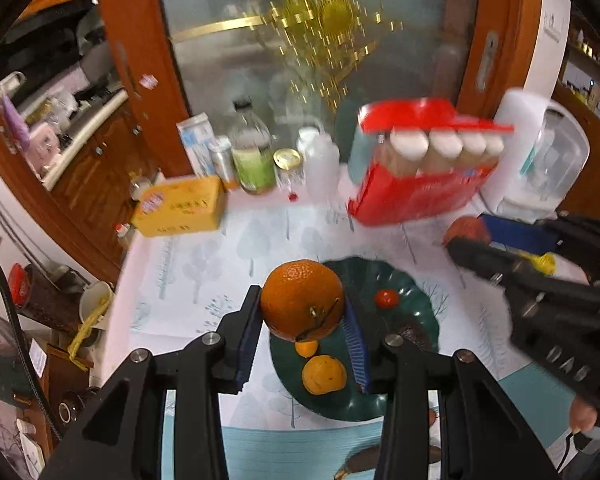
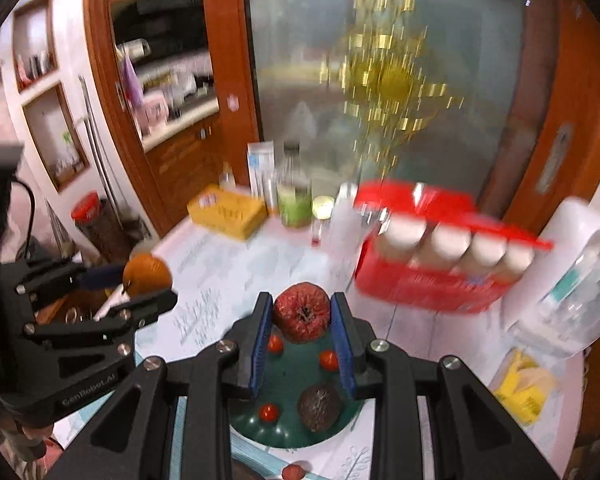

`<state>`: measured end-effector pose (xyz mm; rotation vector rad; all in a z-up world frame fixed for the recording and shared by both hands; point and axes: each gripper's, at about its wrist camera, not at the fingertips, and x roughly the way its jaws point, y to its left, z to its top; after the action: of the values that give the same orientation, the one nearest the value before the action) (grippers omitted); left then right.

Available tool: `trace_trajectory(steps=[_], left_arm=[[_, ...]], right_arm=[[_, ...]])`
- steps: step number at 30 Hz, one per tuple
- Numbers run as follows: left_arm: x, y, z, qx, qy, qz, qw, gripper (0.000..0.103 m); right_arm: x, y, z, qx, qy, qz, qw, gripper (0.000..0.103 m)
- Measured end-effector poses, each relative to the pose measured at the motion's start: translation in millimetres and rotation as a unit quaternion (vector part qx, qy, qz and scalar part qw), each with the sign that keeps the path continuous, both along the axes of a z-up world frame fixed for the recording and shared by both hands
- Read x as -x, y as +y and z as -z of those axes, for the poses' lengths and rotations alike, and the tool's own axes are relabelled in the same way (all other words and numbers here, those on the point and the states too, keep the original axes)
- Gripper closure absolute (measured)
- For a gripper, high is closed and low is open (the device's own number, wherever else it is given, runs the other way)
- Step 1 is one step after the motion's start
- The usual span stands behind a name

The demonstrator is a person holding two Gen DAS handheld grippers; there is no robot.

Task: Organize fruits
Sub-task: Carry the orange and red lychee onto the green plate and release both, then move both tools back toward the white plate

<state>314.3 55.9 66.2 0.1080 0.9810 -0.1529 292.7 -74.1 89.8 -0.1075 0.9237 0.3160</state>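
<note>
Two grippers are at work over one dark green plate (image 1: 416, 312): the left gripper (image 1: 302, 312) has one large orange (image 1: 302, 300) between its jaws, the right gripper (image 2: 302, 322) one wrinkled red fruit (image 2: 302, 312). Below the left jaws lie two small oranges (image 1: 324, 374), with one cherry tomato (image 1: 386, 298) to their right; the right wrist view counts three cherry tomatoes (image 2: 328, 359) and one dark wrinkled fruit (image 2: 319, 407) beneath its jaws. Beyond the jaws on the tabletop (image 1: 220, 248) stand one red carton (image 1: 416, 196) showing four white-capped bottles (image 1: 444, 146), one yellow box (image 1: 180, 212) and one white appliance (image 1: 540, 156).
</note>
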Motion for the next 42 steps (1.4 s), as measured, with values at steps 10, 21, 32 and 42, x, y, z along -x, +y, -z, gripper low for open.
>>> trace_trajectory(steps=[10,21,32,42], left_arm=[[-52.3,-13.1,120.1,0.020,0.072,0.024,0.9969,0.065],[-63.6,-21.2,185.4,0.028,0.113,0.042,0.9923,0.065],[-56.4,-27.4,195.2,0.025,0.124,0.065,0.9899,0.063],[-45.6,-23.3,174.5,0.013,0.087,0.067,0.9939,0.031]], right_arm=[[-35.9,-8.9,127.3,-0.011,0.104,0.017,0.994,0.073],[-41.8,-8.3,202.0,-0.011,0.156,0.014,0.988,0.073],[-41.9,-5.9,219.1,0.012,0.148,0.007,0.989,0.072],[-35.3,-17.6,208.4,-0.007,0.143,0.001,0.990,0.069]])
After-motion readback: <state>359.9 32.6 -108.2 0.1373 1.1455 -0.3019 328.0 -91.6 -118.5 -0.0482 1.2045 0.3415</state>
